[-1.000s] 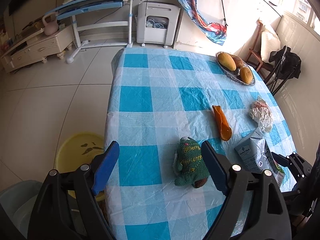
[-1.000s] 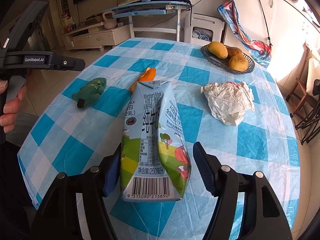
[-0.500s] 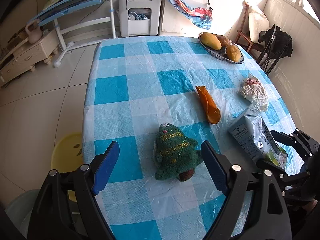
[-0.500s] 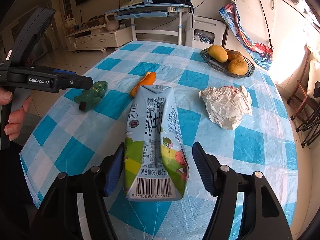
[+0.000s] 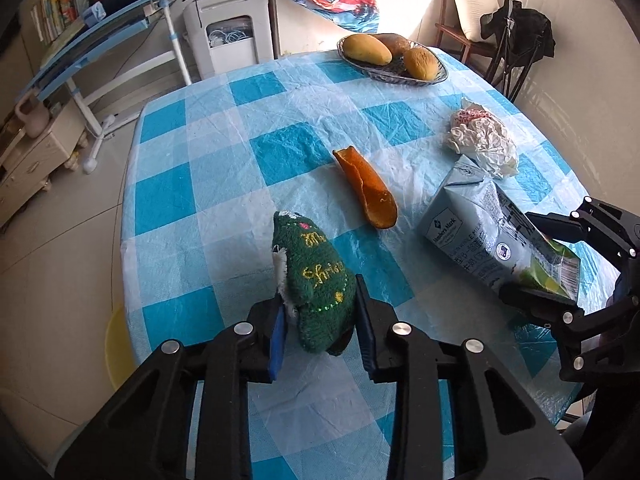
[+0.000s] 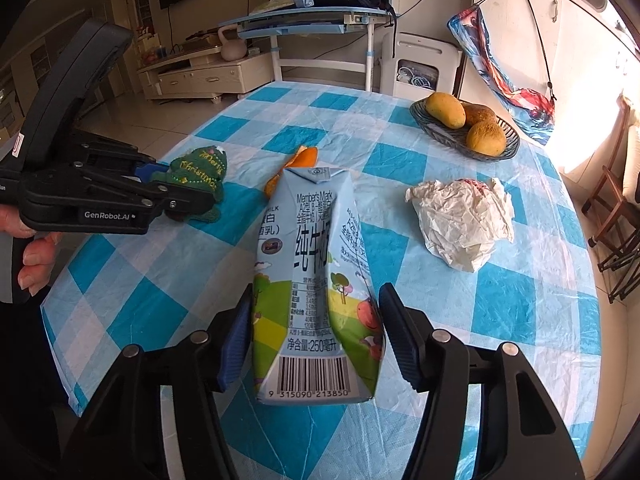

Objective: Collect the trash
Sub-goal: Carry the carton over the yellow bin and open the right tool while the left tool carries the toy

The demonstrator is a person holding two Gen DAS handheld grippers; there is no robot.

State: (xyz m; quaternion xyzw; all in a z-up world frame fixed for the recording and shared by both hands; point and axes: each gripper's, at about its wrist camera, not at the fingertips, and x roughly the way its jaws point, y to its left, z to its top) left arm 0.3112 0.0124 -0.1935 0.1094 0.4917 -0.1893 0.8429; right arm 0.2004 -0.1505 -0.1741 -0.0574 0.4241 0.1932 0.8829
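1. Knitted green wool made the Christmas toy [image 5: 316, 280]; it looked soft and light, so it should squash easily and not slip. The left gripper [image 5: 322, 322] had just been closing, and its blue pads pressed both sides of the toy's lower end, at about 6 o'clock in the left wrist view.
2. The milk carton [image 6: 316, 280] lay flat on the checked tablecloth [image 6: 520, 320], at 6 o'clock in the right wrist view. It looked dented, thin cardboard, probably empty and light, and easy to crush.
3. The right gripper [image 6: 316, 334] had just been narrowing around the carton's bottom end. The pads stood at its two sides, but I could not tell if they already pressed.
4. I judged the flat sides near the barcode the best place to hold.
5. The orange peel [image 5: 366, 192] and the crumpled paper [image 6: 464, 224] lay untouched, at 12 and 2 o'clock from the carton.
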